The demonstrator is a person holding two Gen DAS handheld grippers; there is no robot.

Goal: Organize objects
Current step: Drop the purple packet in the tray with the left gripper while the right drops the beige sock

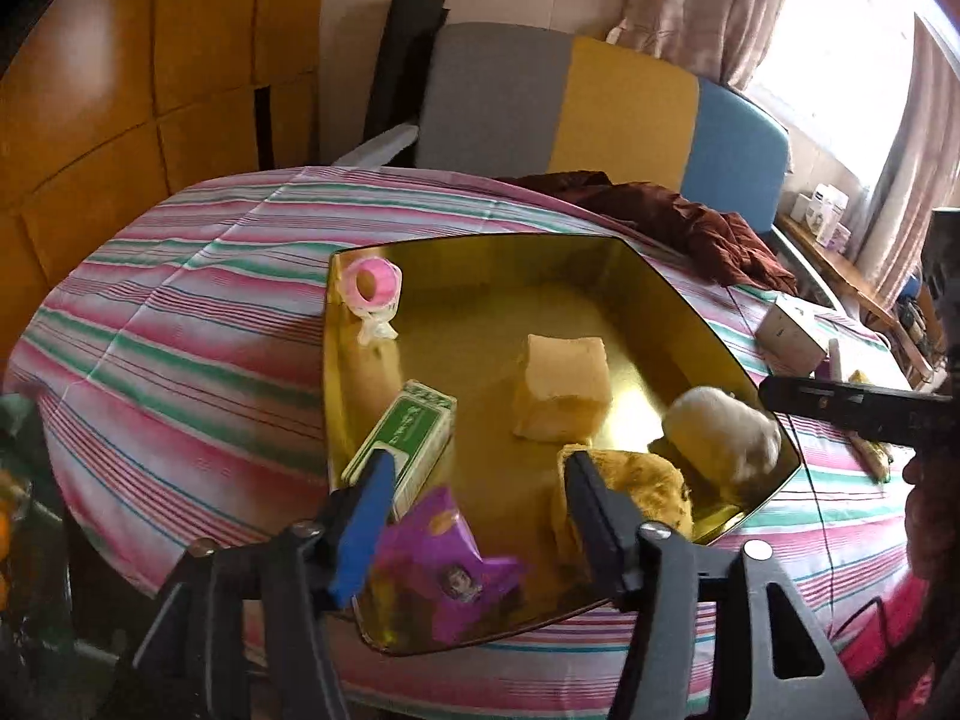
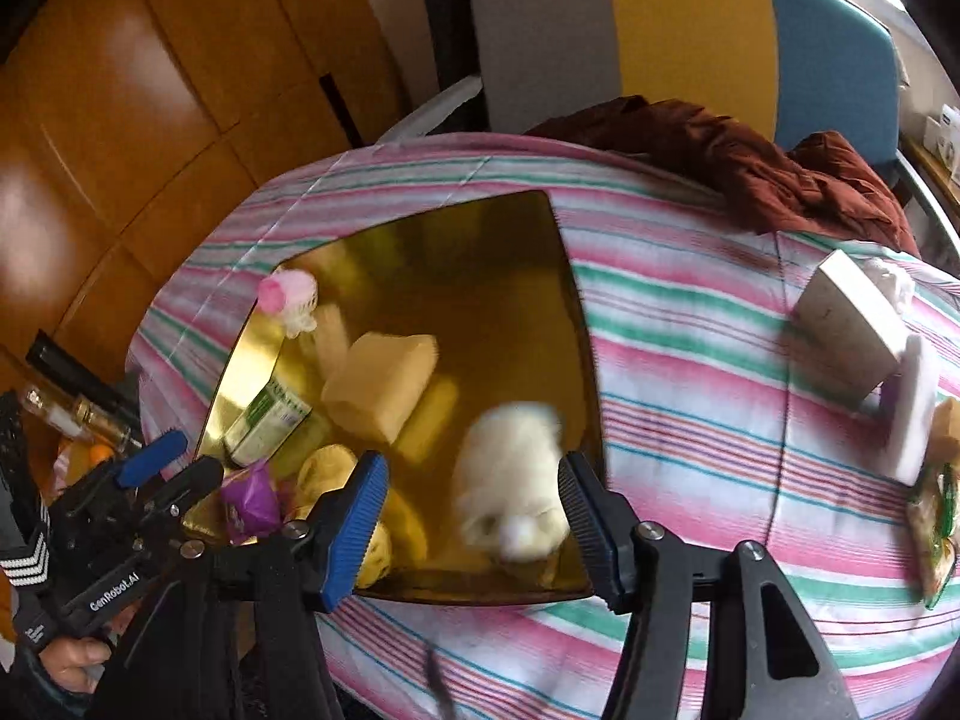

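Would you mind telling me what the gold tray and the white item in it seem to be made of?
The gold tray looks like polished metal or metallised card: its walls mirror the contents. The white item seems soft and fluffy, perhaps plush or cotton, though it is blurred.

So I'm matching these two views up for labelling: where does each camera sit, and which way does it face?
Left wrist: sits on the left gripper, angled down at the gold tray; its own two fingers show, plus the right gripper's tip.
Right wrist: sits on the right gripper, angled down over the white plush toy; the left gripper and a hand show.
Shared: tray, toy, green box, striped cloth.
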